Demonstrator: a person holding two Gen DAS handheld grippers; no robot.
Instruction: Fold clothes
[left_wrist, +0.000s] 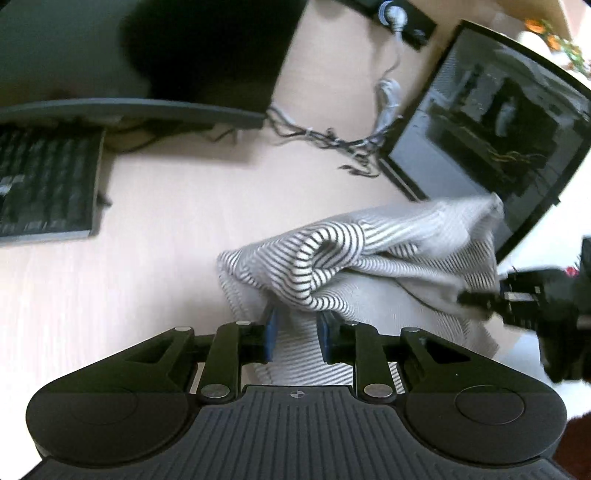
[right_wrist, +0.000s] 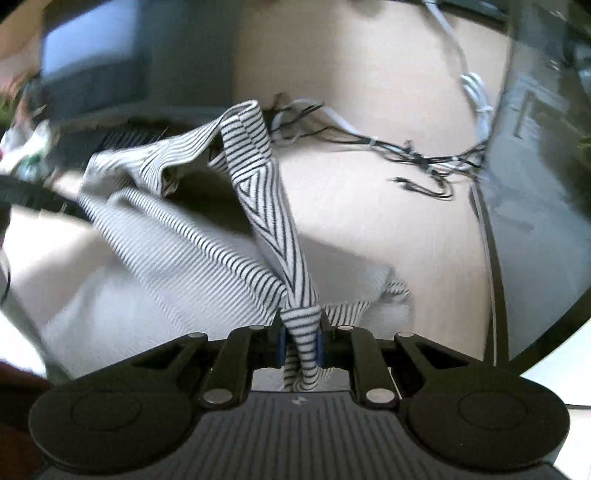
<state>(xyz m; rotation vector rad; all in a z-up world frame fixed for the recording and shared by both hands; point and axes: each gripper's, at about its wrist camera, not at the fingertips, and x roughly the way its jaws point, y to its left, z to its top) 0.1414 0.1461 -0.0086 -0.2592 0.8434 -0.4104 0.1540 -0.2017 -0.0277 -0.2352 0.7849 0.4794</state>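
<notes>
Both grippers, left & right, pinch the striped shirt w/ fingers mid-lift above the counter; next, prob. spread it flat.

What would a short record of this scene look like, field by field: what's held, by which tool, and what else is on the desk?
garment: striped garment, bunched and lifted, not folded flat yet
left tool: fabric sits between its blue pads, which stand apart; grip unclear
right tool: shut on a twisted strip of the striped garment
surface: pale wooden desk
left of desk: black keyboard
back of desk: tangle of cables
right of desk: dark monitor
image quality: motion blur in both views
</notes>
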